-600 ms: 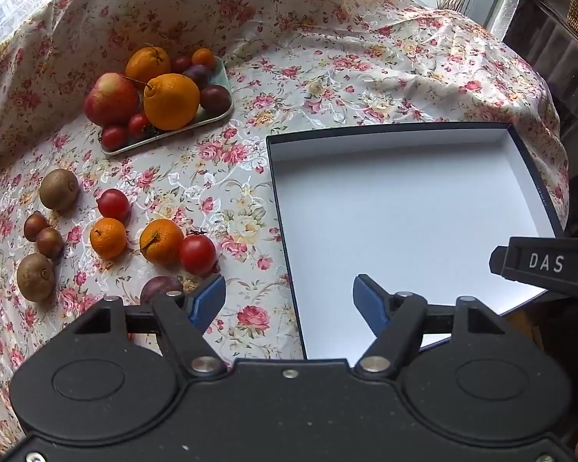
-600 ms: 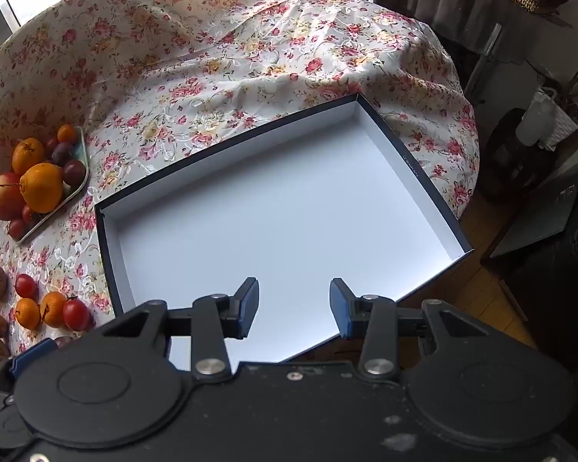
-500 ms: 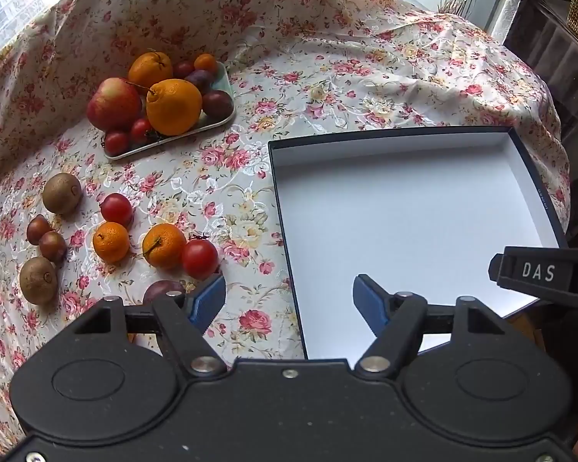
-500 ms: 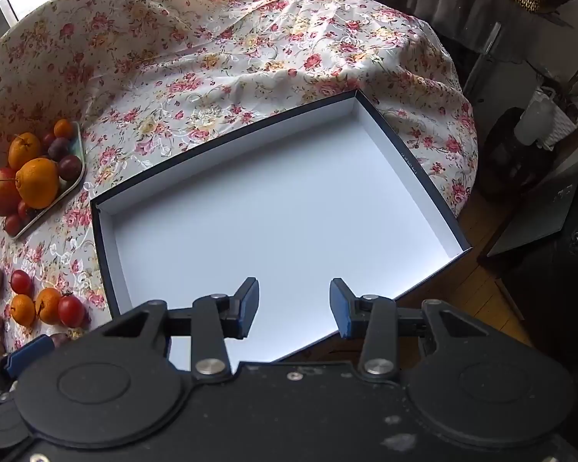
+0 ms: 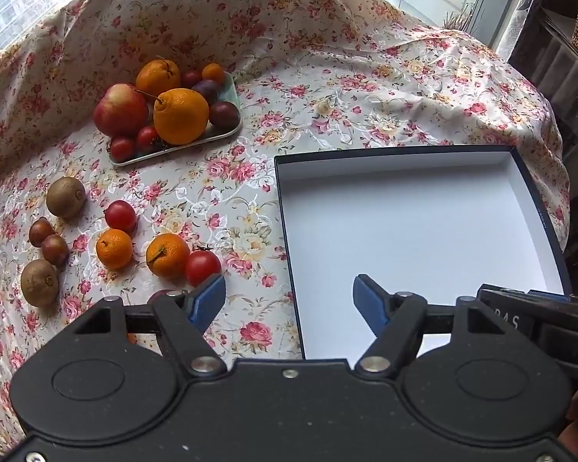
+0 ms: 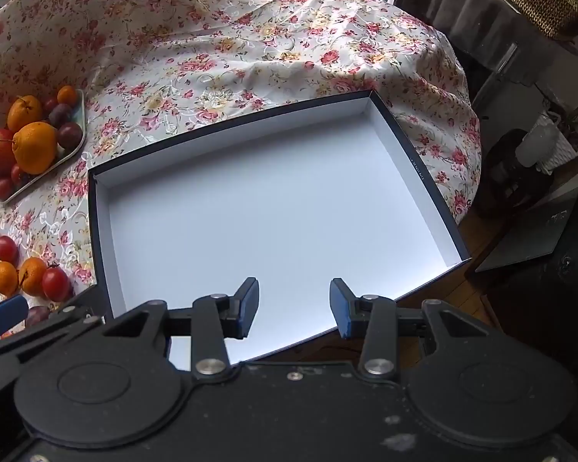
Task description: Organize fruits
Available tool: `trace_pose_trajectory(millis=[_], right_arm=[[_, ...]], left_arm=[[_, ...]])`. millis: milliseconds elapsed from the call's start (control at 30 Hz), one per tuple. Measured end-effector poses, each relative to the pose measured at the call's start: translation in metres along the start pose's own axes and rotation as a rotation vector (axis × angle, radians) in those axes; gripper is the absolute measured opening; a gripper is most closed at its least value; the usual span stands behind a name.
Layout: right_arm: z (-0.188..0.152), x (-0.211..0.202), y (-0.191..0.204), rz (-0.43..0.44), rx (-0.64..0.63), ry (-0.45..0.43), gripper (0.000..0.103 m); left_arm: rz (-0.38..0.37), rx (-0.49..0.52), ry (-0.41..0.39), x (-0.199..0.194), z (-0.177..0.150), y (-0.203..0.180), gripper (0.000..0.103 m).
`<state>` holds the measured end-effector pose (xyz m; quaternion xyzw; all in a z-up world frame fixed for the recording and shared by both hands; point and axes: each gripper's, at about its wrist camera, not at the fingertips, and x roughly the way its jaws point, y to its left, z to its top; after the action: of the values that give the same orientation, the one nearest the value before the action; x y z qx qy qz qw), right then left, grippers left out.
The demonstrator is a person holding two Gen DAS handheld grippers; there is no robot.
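An empty dark-rimmed box with a white inside (image 5: 404, 177) (image 6: 227, 131) lies on the flowered cloth. To its left a pale green tray (image 5: 227, 133) (image 6: 79, 115) holds an apple, oranges, plums and small tomatoes. Loose fruit lies nearer: a kiwi (image 5: 65, 197), two mandarins (image 5: 168, 255), tomatoes (image 5: 202, 267) and a dark plum (image 5: 162, 295) half hidden behind my left finger. My left gripper (image 5: 289, 300) is open above the box's left edge. My right gripper (image 6: 293, 304) is open over the box's near part. Neither holds anything.
The table's right edge drops off just past the box, with dark furniture (image 6: 539, 231) and a white basket (image 6: 543, 146) on the floor beyond. Bunched cloth (image 5: 250, 19) rises at the back, against a window. The right gripper's body (image 5: 528, 315) juts in beside my left one.
Both views have shifted slightly: the fruit and the box sit a little lower and further right in the pictures than before. Both grippers stay open and nothing was picked up.
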<state>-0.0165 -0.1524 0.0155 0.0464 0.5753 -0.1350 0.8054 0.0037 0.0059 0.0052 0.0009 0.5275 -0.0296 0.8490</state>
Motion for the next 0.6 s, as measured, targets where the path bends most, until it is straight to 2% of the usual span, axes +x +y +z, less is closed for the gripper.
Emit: trace_pose_trajectory(millis=[600], right_arm=[[-0.0013, 0.0029, 0.0038, -0.021, -0.005, 0.003, 0.042]], left_arm=[[0.01, 0.018, 0.01, 0.0022, -0.0011, -0.004, 0.074]])
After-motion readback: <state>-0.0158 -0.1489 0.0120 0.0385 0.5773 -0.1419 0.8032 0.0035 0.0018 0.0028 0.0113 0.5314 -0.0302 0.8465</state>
